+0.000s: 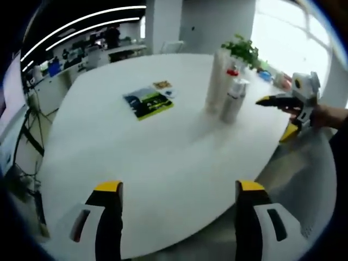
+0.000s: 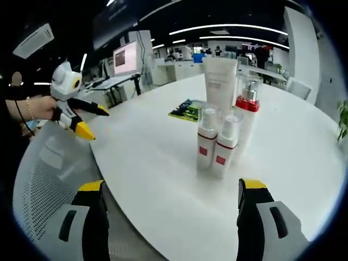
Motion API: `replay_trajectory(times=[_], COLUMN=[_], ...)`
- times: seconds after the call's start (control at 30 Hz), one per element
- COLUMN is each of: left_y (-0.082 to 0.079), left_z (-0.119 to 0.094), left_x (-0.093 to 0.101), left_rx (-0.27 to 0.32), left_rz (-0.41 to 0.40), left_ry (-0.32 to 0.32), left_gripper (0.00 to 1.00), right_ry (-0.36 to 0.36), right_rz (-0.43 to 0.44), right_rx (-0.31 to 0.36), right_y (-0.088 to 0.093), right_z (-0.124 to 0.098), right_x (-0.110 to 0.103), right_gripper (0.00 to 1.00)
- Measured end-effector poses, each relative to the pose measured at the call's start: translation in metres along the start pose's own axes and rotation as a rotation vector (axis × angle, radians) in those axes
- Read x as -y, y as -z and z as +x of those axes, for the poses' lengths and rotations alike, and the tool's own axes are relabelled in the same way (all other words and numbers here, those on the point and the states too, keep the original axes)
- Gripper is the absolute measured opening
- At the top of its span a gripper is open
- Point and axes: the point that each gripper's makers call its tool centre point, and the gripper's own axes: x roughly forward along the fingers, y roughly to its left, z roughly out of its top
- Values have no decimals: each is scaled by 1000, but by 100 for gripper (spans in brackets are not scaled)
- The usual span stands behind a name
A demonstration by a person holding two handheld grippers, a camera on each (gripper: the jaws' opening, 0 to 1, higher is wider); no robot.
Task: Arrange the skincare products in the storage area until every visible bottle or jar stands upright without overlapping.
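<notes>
Four skincare containers stand upright in a tight cluster on the round white table, toward its far edge from the left gripper: a tall white tube, a pump bottle with a red collar, and two small white bottles with red bands touching side by side. In the left gripper view the cluster blurs together. A green-and-black booklet lies apart.

The left gripper and right gripper both gape wide, holding nothing, above the near table edge.

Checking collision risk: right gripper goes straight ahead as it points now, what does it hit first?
Likely the two small red-labelled bottles, upright at the front of the cluster. The right gripper is open; depth is unclear.
</notes>
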Motion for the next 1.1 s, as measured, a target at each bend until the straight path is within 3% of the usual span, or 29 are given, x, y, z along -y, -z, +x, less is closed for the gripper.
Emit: replay_trajectory(times=[0.47, 1.1], left_y=[1, -20], left_z=[4, 29], left_x=[2, 6], left_rx=[-25, -83], left_rz=[-6, -41], left_ry=[12, -18], left_gripper=[81, 82], right_ry=[1, 1], right_rz=[23, 22], right_rx=[8, -7], right_y=[1, 4], right_z=[-1, 0], right_x=[0, 1], right_gripper=[99, 99])
